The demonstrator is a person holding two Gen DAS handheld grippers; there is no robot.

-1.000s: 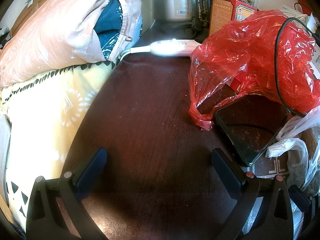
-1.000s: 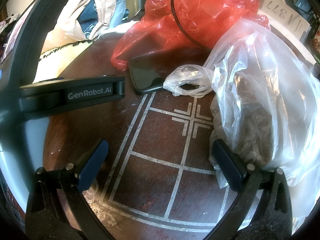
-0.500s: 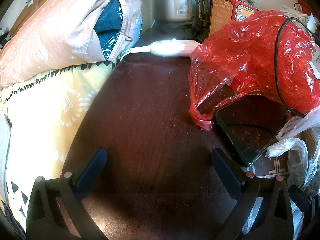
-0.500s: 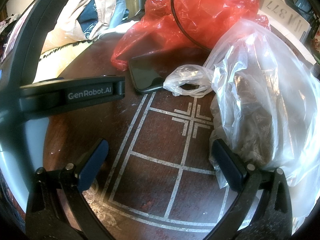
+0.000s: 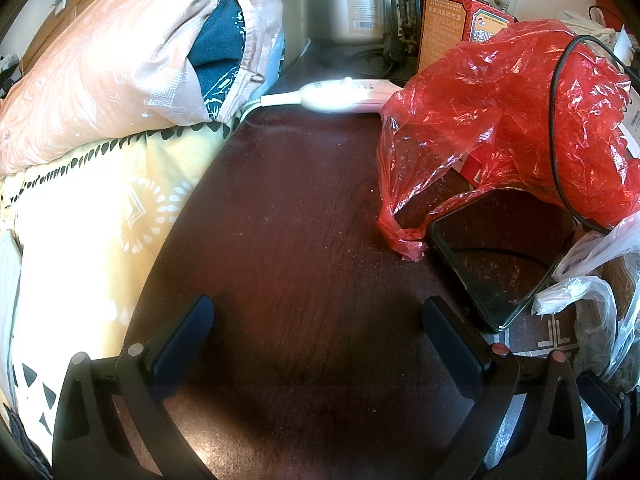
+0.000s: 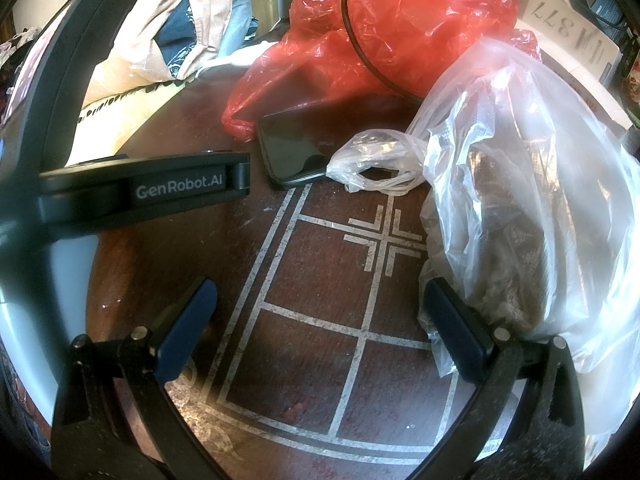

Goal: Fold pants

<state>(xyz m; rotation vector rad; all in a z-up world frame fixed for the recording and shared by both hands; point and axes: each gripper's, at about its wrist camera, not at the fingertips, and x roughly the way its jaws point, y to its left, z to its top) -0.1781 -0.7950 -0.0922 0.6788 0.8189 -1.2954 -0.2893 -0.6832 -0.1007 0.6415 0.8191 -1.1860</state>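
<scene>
Both my grippers are spread wide and hold nothing: my left gripper (image 5: 318,330) over the bare dark table (image 5: 288,216), my right gripper (image 6: 320,312) over its white line pattern. Beyond lie a phone (image 6: 290,150), a red bag (image 5: 508,120) and a clear bag (image 6: 532,184). I can't tell which fabric is pants; a cloth pile (image 5: 120,64) sits on the bed at left.

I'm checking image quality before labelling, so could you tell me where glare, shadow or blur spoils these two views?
Left wrist view: the white controller is blown out by glare, a dark shadow lies on the table between the open fingers, and the fisheye bends the edges. Right wrist view: the clear plastic bag glints white, and the left gripper crossing close by is soft.
</scene>
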